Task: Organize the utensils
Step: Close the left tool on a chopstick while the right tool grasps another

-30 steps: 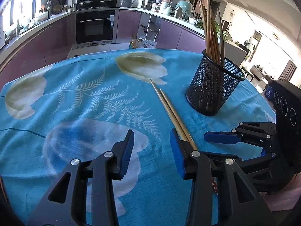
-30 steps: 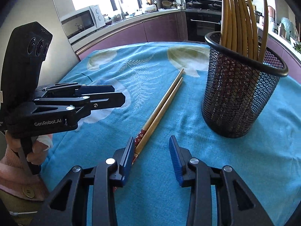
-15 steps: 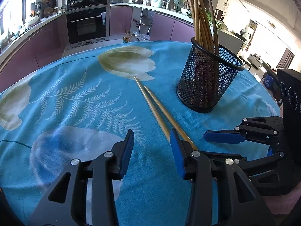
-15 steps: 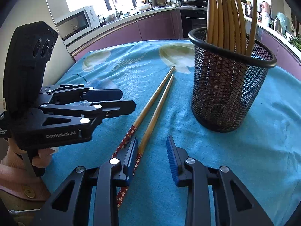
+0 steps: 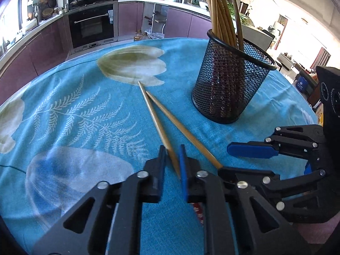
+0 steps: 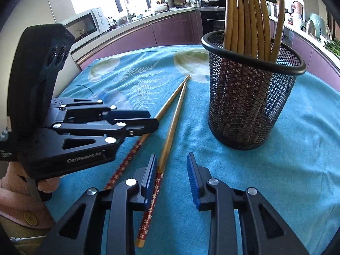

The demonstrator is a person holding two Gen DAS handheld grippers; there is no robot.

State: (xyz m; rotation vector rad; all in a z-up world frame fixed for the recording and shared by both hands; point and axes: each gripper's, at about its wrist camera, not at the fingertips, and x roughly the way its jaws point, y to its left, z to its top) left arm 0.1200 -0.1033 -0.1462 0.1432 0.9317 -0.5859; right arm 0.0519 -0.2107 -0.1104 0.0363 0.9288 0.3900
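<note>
Two wooden chopsticks with red patterned ends lie on the blue floral tablecloth. My left gripper (image 5: 172, 159) is shut on the left chopstick (image 5: 156, 121); it also shows in the right wrist view (image 6: 148, 123). The second chopstick (image 6: 170, 136) lies beside the left finger of my right gripper (image 6: 172, 170), which is open and low over the cloth. A black mesh holder (image 6: 250, 106) with several chopsticks upright in it stands to the right, also in the left wrist view (image 5: 231, 89).
The round table's blue cloth (image 5: 74, 116) drops off at the far edge. Kitchen cabinets and an oven (image 5: 91, 25) stand beyond it. A microwave (image 6: 85, 25) sits on the counter at the left.
My left gripper has moved forward and closed on the left chopstick. My right gripper has moved forward along the second chopstick and stays open.
</note>
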